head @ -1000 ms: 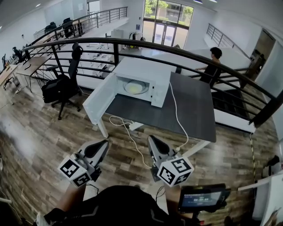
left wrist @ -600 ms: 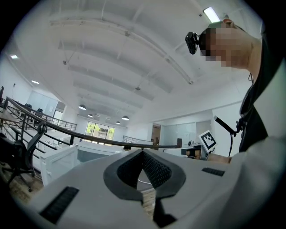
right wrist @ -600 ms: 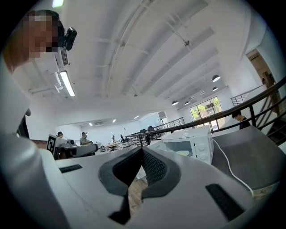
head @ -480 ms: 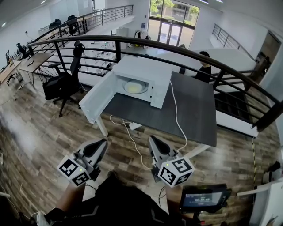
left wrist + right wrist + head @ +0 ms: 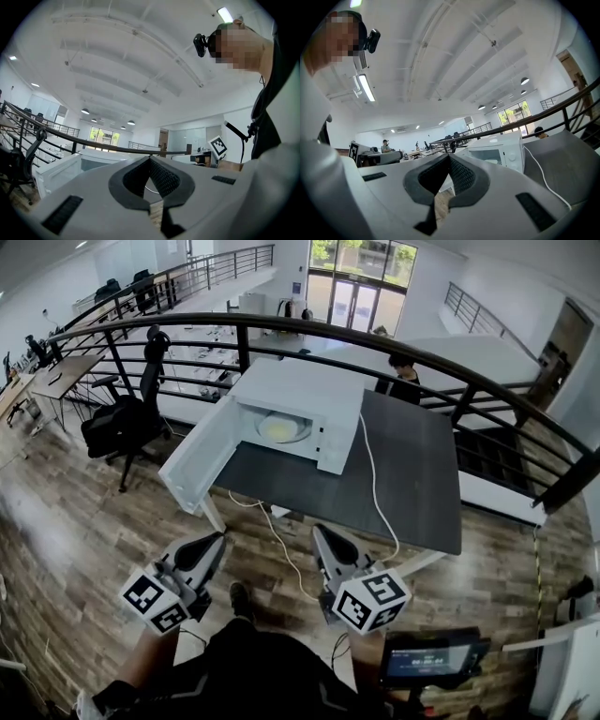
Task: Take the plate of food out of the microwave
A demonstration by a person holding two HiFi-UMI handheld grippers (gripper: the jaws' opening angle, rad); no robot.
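Microwave: the white microwave [image 5: 309,395] stands at the left end of the dark table [image 5: 412,484], facing you.
Door: the door [image 5: 199,465] hangs wide open on the microwave's left and juts past the table edge.
Plate: the plate [image 5: 280,429] sits inside the microwave, on the floor of its cavity, with pale yellow food on it. Nothing touches it.
Left gripper: your left gripper [image 5: 217,540] is well short of the microwave, low over the wood floor and below the open door. It points toward the oven. Its jaws are pressed together at the tips, with nothing between them.
Right gripper: your right gripper [image 5: 321,532] is also well short of the microwave, in front of the table's near edge. Its jaws are pressed together too and pinch nothing.
Cable: a white cable [image 5: 368,474] runs from behind the microwave's right side across the table and off the near edge.
Chair: a black chair [image 5: 127,423] stands to the microwave's left, beyond the door.
Railing: a dark railing [image 5: 422,357] curves behind the microwave.
Person: a person [image 5: 401,376] stands behind the microwave, on the far side of the railing.
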